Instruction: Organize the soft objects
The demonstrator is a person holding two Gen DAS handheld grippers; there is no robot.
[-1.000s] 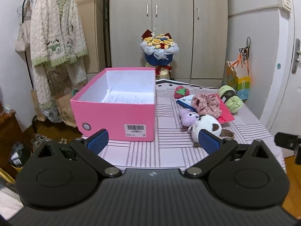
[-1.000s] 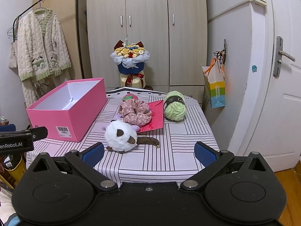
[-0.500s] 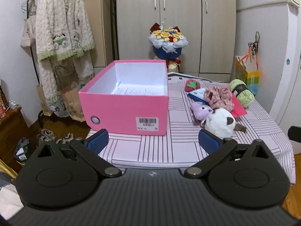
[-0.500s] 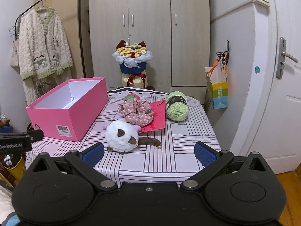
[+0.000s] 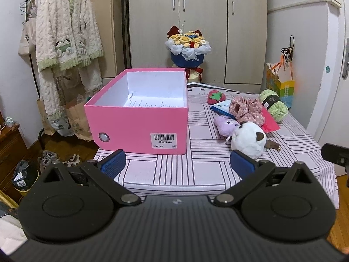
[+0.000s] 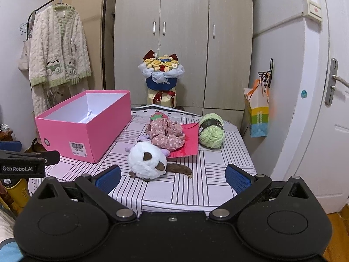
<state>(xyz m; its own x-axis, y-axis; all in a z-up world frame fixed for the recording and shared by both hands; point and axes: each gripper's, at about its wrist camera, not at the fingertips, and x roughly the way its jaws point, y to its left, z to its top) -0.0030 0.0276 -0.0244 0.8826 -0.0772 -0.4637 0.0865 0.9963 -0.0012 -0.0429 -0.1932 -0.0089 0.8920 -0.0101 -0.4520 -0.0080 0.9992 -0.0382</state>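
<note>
Both the left gripper and right gripper are held wide open, nothing gripped. A white plush is seen right of the pink box.

Pink box beside soft toys

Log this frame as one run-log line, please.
stage: approach | left claw: open, holding nothing | right claw: open, holding nothing | pink box: no toys inside | white plush, yarn ball: on table

one pink box, two plush toys, one yarn ball, one floral scrunchie, one strawberry toy, one red card.
</note>
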